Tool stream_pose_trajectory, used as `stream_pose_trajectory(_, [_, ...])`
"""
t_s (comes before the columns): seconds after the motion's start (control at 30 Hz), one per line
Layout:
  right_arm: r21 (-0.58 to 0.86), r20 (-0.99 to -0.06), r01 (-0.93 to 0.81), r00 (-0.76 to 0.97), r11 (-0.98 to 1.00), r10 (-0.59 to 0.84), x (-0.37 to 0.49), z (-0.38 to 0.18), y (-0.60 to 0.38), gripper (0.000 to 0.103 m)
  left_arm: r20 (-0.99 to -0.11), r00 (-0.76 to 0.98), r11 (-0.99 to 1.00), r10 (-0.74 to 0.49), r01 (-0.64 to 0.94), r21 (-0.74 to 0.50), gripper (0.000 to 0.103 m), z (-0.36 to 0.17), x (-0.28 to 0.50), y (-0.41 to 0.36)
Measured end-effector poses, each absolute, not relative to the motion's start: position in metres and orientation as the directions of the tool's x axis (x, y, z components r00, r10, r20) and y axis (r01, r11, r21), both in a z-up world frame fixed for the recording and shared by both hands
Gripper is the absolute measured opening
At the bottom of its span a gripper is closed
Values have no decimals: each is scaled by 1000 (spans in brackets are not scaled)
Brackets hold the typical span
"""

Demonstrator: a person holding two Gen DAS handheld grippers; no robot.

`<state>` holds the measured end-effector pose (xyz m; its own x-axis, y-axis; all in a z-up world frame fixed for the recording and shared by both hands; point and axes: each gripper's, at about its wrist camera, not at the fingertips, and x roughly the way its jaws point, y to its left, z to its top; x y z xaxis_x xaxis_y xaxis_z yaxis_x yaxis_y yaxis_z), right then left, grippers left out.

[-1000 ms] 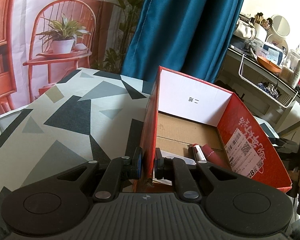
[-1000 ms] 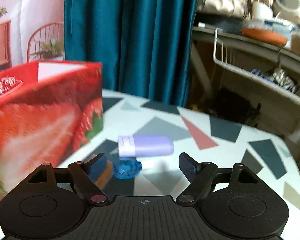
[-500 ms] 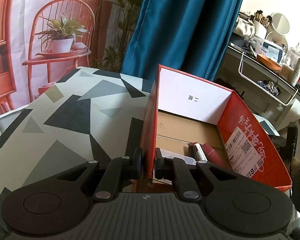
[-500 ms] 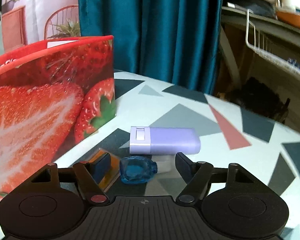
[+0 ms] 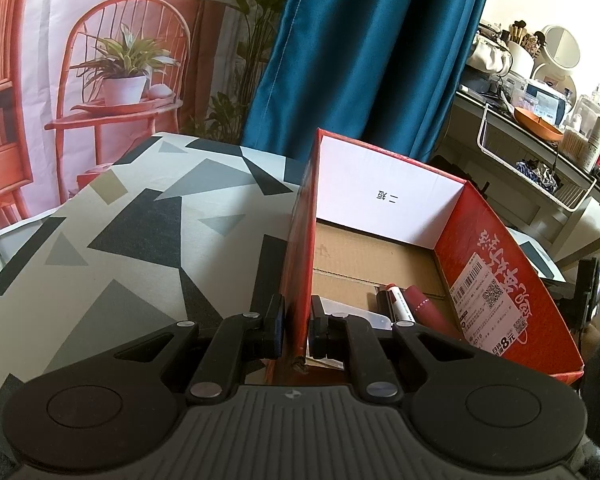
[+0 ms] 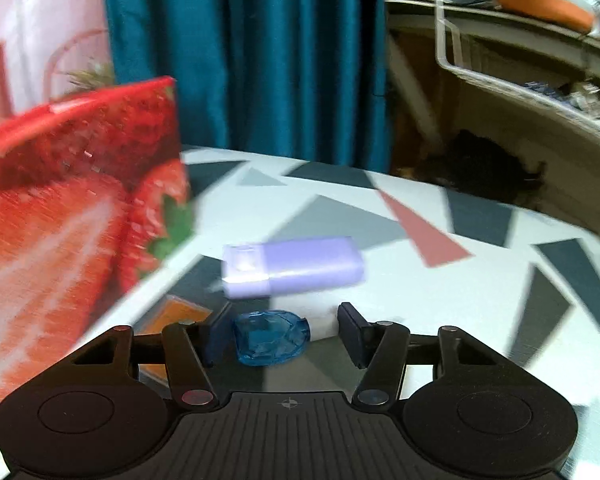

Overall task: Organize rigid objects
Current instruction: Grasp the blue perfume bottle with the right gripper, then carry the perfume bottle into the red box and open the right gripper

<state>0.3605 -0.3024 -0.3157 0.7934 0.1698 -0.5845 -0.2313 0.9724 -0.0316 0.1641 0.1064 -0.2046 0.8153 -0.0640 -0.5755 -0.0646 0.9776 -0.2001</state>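
My left gripper (image 5: 296, 328) is shut on the near left wall of the red strawberry box (image 5: 500, 280), one finger outside and one inside. A marker (image 5: 396, 304), a dark red tube (image 5: 424, 310) and a clear case lie on the box floor. In the right wrist view my right gripper (image 6: 284, 330) is closing around a small blue translucent piece (image 6: 271, 337) on the table; its left finger is close to the piece, while a gap remains at the right finger. A lilac flat case (image 6: 292, 267) lies just beyond. An orange item (image 6: 172, 316) sits by the left finger.
The box's strawberry side (image 6: 68, 216) rises close on the left of the right gripper. The table wears a cloth with grey and black triangles (image 5: 120, 240). A teal curtain (image 5: 360, 52) hangs behind, and a cluttered shelf with a wire basket (image 5: 540, 152) stands at the right.
The right gripper's fingers have narrowed around the blue piece and the gripper has come lower and closer to it. The left gripper stays clamped on the box wall.
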Motion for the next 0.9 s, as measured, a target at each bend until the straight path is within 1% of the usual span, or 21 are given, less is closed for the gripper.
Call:
stream_pose_trajectory(0.07, [-67,-566,-188,816,980,118,353,-315,-300,53,-574,817,977,-62,-67,-202,13,-205,164,106])
stream_pose_trajectory(0.13, [-97,-523,-145,849,985,74,342,-313,-299,53,-572,817,976,-64,-67,-206,13,-206,164,106])
stream_pose_trajectory(0.2, [-91,-483,-96,875,991,40,329,-310,-299,53,-572,818,976,-66,-66,-207,13,-206,164,106])
stream_pose_trajectory(0.37, [-82,-408,-75,912,994,35,296,-305,-297,53,-572,818,976,-67,-66,-209,13,-206,164,106])
stream_pose_trajectory(0.47, [-72,-392,-78,919,994,44,282,-302,-293,53,-571,818,976,-68,-65,-209,13,-206,164,107])
stream_pose_trajectory(0.57, [-4,-400,-85,913,996,76,273,-297,-292,53,-571,818,975,-70,-65,-213,13,-206,164,107])
stream_pose_trajectory(0.67, [45,-354,-106,928,993,115,259,-279,-284,53,-571,818,975,-71,-65,-214,13,-206,165,107])
stream_pose_trajectory(0.8, [129,-286,-186,934,974,216,246,-237,-270,53,-570,818,974,-74,-64,-219,13,-206,165,107])
stream_pose_trajectory(0.83, [135,-283,-212,928,968,242,245,-227,-264,53,-570,818,974,-74,-64,-218,13,-206,165,107])
stream_pose_trajectory(0.9, [131,-315,-266,902,955,295,247,-210,-248,53,-570,818,974,-74,-64,-219,13,-206,165,107])
